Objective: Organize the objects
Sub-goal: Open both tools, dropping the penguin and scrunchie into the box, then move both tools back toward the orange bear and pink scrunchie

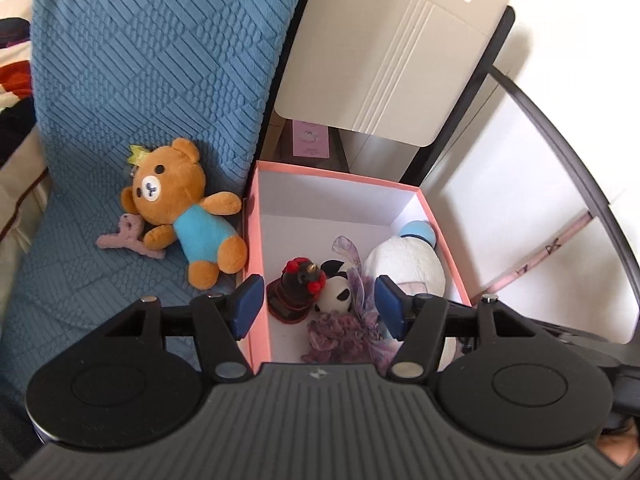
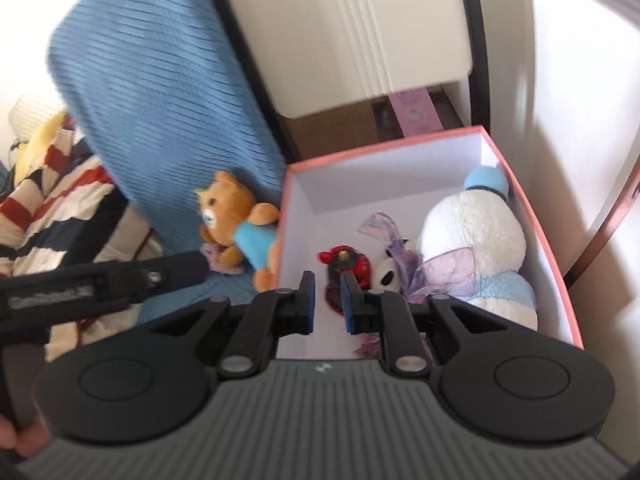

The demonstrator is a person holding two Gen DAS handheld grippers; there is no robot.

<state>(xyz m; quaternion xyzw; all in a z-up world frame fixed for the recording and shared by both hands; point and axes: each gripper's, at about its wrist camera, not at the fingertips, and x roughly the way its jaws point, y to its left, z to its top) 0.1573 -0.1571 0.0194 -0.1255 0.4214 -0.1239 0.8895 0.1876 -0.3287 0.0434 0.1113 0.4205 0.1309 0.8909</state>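
Two hand-held grippers hang above an open pink cardboard box (image 1: 440,240). Left gripper (image 1: 318,306) gapes about halfway, empty; right gripper (image 2: 328,304) is nearly closed, gripping nothing. Below them lie a white plush snowman (image 2: 476,236), small panda (image 1: 336,292) and black-red figurine (image 1: 294,284). Left of both, outside, lies a brown teddy bear (image 1: 180,204).

Seating: blue quilted cover (image 1: 152,60), upper left.
Furniture: cream panel (image 1: 392,52), upper centre.
Wall: white, brightly lit (image 1: 580,32), upper right.
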